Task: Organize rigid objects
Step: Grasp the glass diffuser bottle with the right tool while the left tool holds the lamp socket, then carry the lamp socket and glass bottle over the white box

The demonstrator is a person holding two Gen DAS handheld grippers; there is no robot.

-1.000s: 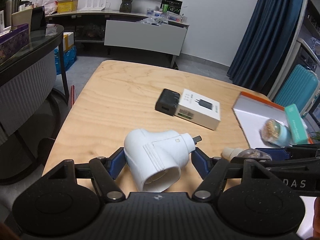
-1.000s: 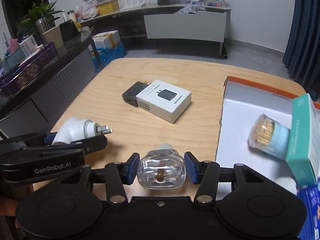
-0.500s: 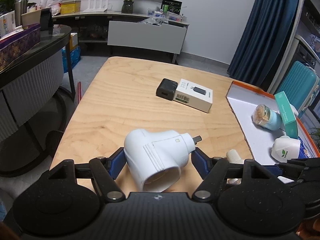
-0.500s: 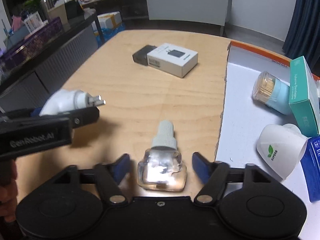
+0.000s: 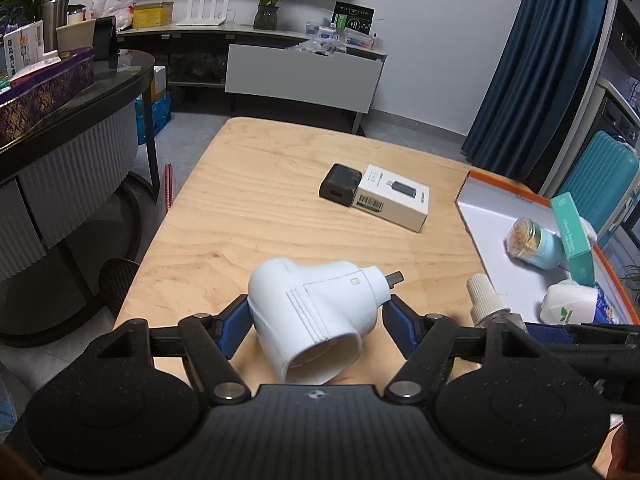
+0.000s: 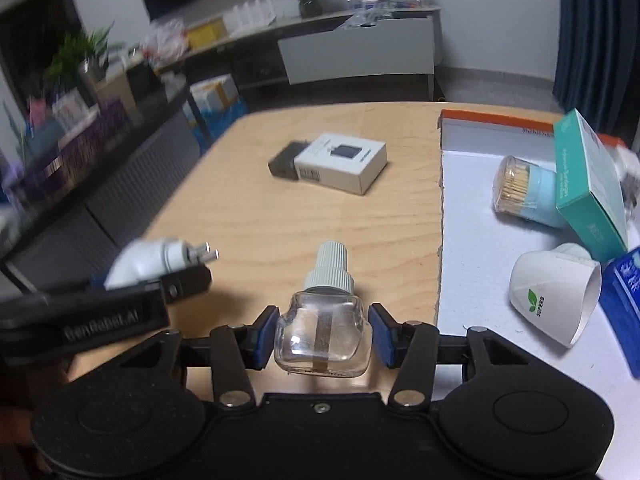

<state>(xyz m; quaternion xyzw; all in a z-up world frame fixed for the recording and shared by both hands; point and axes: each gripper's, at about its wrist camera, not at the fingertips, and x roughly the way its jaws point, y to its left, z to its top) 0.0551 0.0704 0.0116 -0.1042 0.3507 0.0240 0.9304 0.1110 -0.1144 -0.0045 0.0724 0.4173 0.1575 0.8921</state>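
My left gripper point(image 5: 316, 326) is shut on a white plug adapter point(image 5: 312, 304), held above the near edge of the wooden table point(image 5: 260, 208) with its metal prongs pointing right. In the right wrist view that adapter point(image 6: 152, 260) hangs at the left. My right gripper point(image 6: 322, 338) has its jaws closing on a clear glass bottle point(image 6: 322, 344) with a ribbed white cap; the blue pads touch both its sides. The bottle's cap point(image 5: 486, 300) also shows at the right of the left wrist view, beside the tray's left edge.
A black charger point(image 5: 340, 187) and a white charger box point(image 5: 394, 196) lie together mid-table. At the right, an orange-rimmed white tray point(image 6: 464, 200) holds a toothpick jar point(image 6: 524, 190), a teal box point(image 6: 588, 184), a tipped white paper cup point(image 6: 552, 300) and a blue pack point(image 6: 624, 300).
The right gripper opened, leaving the bottle on the table, then closed around it again with the cap pointing away. Both views have drawn back from the table; the left still holds the adapter.
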